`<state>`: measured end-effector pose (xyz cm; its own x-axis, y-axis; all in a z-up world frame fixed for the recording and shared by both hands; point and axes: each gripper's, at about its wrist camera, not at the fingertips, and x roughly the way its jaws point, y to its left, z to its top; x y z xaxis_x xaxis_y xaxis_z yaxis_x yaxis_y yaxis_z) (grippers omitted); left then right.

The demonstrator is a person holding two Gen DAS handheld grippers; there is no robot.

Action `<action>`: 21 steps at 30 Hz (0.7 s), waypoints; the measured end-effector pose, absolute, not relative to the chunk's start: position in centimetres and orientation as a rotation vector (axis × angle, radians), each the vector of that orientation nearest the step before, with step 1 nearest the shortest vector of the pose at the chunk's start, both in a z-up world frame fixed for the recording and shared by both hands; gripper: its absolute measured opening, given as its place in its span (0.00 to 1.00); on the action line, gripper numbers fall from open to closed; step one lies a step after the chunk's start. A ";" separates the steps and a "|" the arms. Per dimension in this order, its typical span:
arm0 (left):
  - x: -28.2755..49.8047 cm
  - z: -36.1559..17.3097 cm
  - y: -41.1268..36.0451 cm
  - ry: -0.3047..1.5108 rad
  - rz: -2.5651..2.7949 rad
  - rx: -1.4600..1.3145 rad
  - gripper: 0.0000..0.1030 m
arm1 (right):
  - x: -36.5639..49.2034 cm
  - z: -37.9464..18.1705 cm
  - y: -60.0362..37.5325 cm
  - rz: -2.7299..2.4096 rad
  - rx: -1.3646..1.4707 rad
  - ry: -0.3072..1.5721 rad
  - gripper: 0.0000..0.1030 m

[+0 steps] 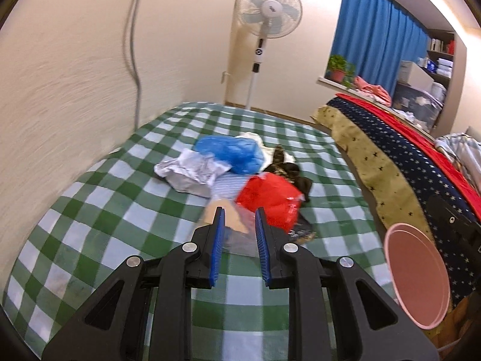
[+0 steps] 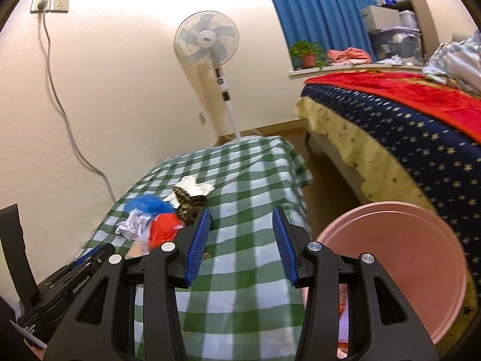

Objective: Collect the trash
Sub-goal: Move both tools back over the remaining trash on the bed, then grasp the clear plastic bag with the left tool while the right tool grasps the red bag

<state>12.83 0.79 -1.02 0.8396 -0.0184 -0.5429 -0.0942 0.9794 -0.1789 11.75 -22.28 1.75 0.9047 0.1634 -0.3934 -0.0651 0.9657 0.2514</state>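
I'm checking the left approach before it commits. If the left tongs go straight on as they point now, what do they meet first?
Probably the clear plastic wrapper seen between the left tongs, with the red bag just beyond. Depth is uncertain, so the wrapper may already be at the tips.

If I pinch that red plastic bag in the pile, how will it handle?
The red plastic bag looks thin and crumpled, so it should be floppy and collapse between the jaws. Probably very light. Its glossy film may slip, and since it lies against the dark cloth, a pinch could drag that along.
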 end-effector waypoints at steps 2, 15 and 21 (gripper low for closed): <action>13.2 -1.3 1.4 0.579 0.059 -0.209 0.20 | 12.4 1.5 -21.8 0.142 0.241 0.429 0.43; 14.2 -1.7 4.3 0.558 0.181 -0.256 0.20 | 17.7 0.0 -17.6 0.317 0.271 0.530 0.43; 14.7 -2.1 4.8 0.573 0.195 -0.273 0.20 | 20.2 -1.7 -16.1 0.354 0.301 0.609 0.52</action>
<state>14.65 4.85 -2.06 0.8235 0.1053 -0.5574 -0.2560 0.9459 -0.1995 20.20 -16.08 -1.70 0.7638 0.4078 -0.5003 -0.2336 0.8972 0.3747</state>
